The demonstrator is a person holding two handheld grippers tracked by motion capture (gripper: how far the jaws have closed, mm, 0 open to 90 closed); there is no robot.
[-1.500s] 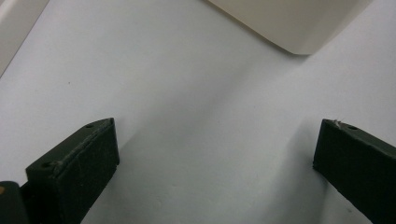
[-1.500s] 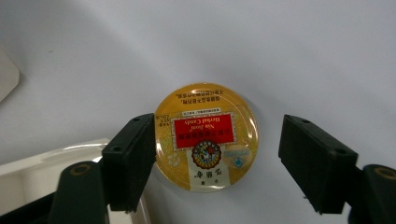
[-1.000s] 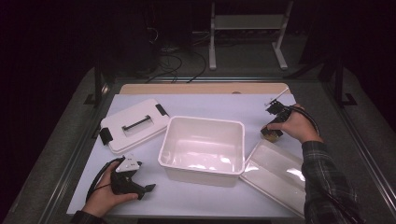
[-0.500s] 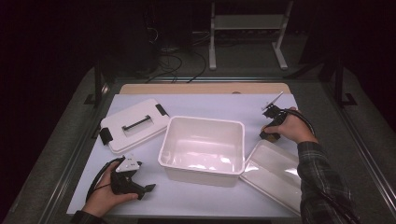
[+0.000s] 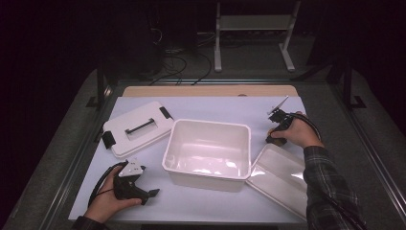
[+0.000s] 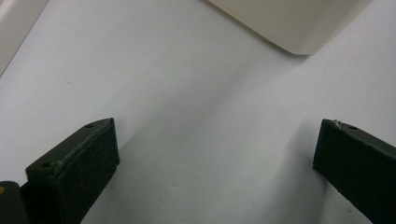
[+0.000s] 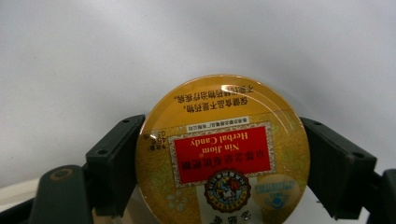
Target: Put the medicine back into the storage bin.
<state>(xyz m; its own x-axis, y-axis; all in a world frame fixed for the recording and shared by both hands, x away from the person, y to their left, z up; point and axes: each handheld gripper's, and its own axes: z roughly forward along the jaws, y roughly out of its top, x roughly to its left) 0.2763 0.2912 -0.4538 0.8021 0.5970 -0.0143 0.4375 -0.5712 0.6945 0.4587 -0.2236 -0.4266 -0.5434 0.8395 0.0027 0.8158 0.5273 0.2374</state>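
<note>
A round yellow candy tin (image 7: 222, 154) with a red "Herbal Candy" label sits between the jaws of my right gripper (image 7: 222, 126), which is shut on its sides above the white table. In the high view that right gripper (image 5: 277, 128) is at the right, just beyond the far corner of a clear lid (image 5: 282, 175). An empty white bin (image 5: 210, 125) stands in the middle. My left gripper (image 5: 146, 191) rests near the front left, its jaws wide open over bare table (image 6: 215, 154), with a corner of the bin (image 6: 289, 23) ahead of it.
A white lid with a black handle and side clips (image 5: 139, 127) lies at the left behind my left hand. A wooden strip (image 5: 206, 91) runs along the table's far edge. Metal rails border both sides, and a stand and cables are on the dark floor beyond.
My right gripper, with the tin, has shifted slightly nearer and lower towards the clear lid. The left gripper has stayed put.
</note>
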